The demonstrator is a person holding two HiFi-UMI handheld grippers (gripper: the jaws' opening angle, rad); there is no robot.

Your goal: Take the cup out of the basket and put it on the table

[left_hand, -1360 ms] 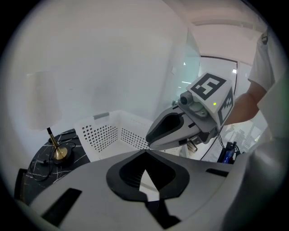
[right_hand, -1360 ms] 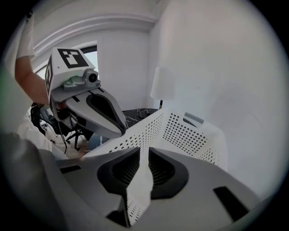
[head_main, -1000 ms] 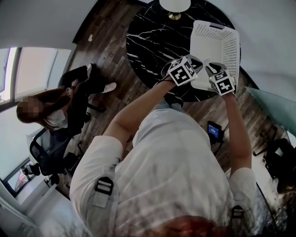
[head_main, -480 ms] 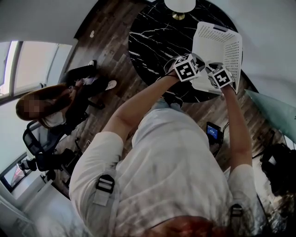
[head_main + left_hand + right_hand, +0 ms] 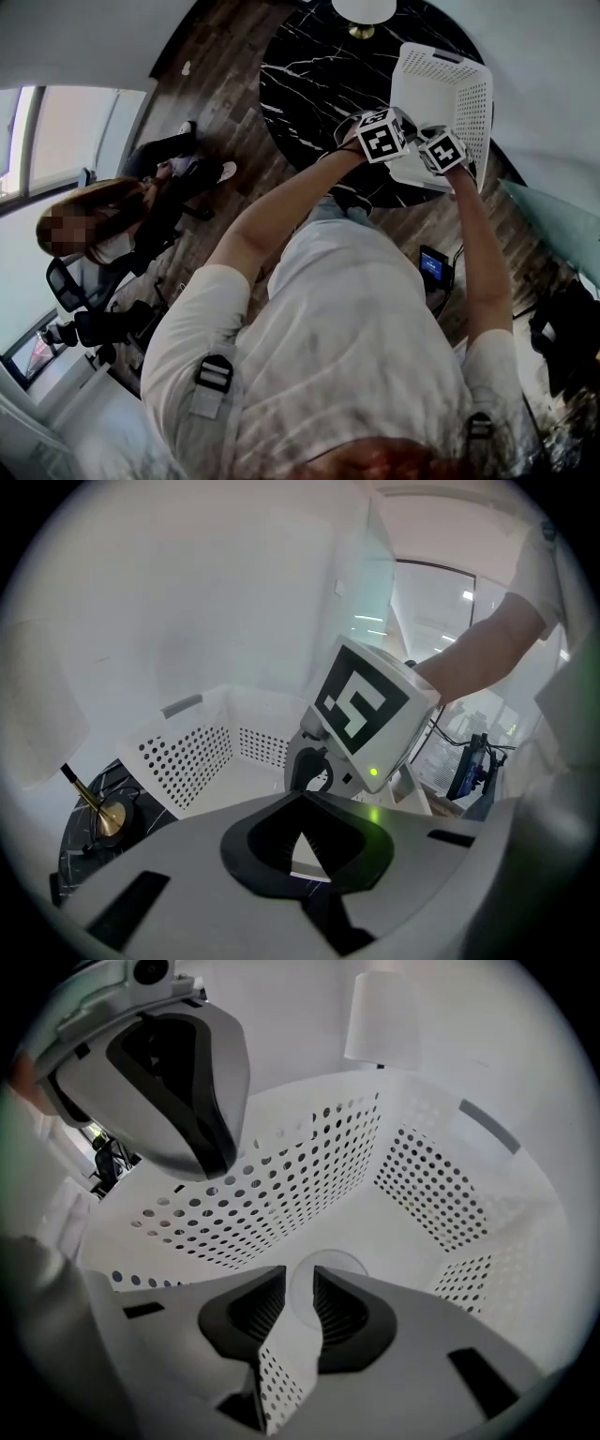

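Cup (image 5: 328, 1259) looks light and slick (rim grip, I'd say); right gripper (image 5: 299, 1269) pinches near wall of basket (image 5: 450, 1194), left gripper (image 5: 300, 799) jaws together, empty.

basket (image 5: 441, 89) on table (image 5: 309, 75), right side | lamp base (image 5: 354, 33) behind | seated person (image 5: 94, 225) left of table

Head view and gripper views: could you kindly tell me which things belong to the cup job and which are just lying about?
Job: white perforated basket; clear cup on its floor; black marble table; left gripper; right gripper, gripping the basket wall.

Lying about: lamp with brass base; seated person; office chair; small screen on the floor.
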